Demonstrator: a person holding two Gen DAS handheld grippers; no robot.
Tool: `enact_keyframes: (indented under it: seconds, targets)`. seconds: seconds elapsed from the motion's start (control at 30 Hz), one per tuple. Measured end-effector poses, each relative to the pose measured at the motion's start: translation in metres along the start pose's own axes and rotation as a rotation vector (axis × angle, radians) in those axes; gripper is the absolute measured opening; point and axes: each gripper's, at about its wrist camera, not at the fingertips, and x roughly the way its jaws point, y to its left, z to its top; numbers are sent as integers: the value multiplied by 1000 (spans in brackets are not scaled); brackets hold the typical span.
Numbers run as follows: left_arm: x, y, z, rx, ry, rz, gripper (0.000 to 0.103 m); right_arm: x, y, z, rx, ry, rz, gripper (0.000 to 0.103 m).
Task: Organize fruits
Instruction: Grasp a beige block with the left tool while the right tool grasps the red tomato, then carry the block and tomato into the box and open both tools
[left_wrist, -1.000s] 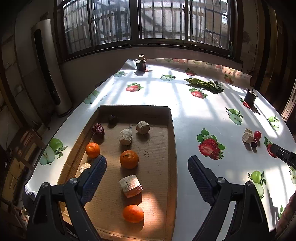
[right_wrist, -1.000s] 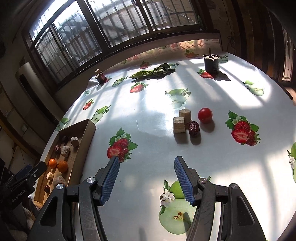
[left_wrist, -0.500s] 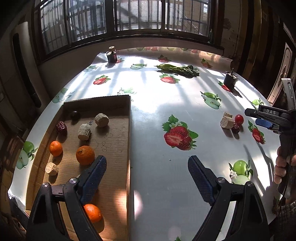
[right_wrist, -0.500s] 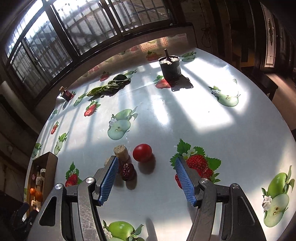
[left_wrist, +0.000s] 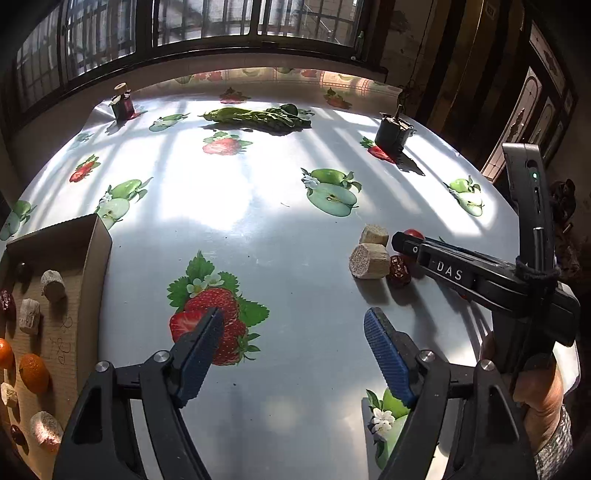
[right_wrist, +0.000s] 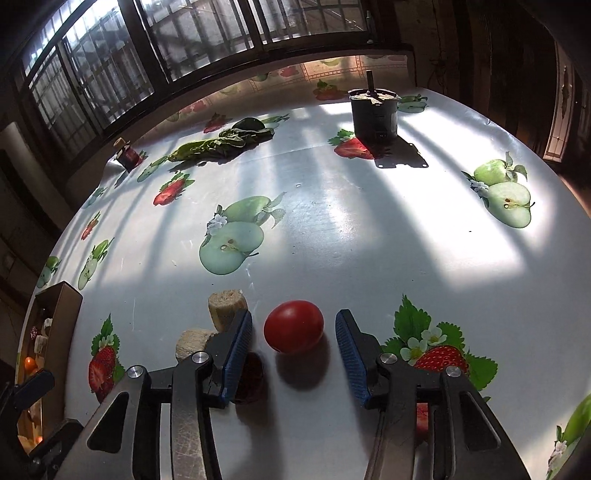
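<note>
In the right wrist view a red tomato (right_wrist: 293, 326) lies on the table between the open fingers of my right gripper (right_wrist: 293, 332), untouched. A dark red date (right_wrist: 251, 376) sits under the left finger, with two beige cut pieces (right_wrist: 225, 304) beside it. In the left wrist view my left gripper (left_wrist: 293, 339) is open and empty above the tablecloth; the same beige pieces (left_wrist: 369, 260), date (left_wrist: 399, 271) and tomato (left_wrist: 413, 233) lie ahead right, partly behind the right gripper's body. A cardboard tray (left_wrist: 94, 254) at left holds oranges (left_wrist: 34, 373), dates and beige pieces.
A dark metal block (right_wrist: 373, 114) stands at the far right of the table, leafy greens (right_wrist: 221, 142) at the back, a small dark jar (right_wrist: 125, 153) at the far left. The fruit-print tablecloth (right_wrist: 332, 221) covers a round table; the edge curves off at right.
My left gripper swung right, away from over the tray toward the table's middle. My right gripper moved forward and down until the tomato sits between its fingers.
</note>
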Motion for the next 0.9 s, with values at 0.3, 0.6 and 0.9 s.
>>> enact_keyframes:
  seconds: [0.3,0.6,0.9]
  targets:
    - [48,-23,24,-21,25,-86,64,-6,-26,3,90,6,11,34]
    - [61,-30,28,13,23,-152,33,-7,-32,5,119,11,19,34]
    - [59,-32,20,78,-13,-140,33,-6,-27,4,87,3,-13,34]
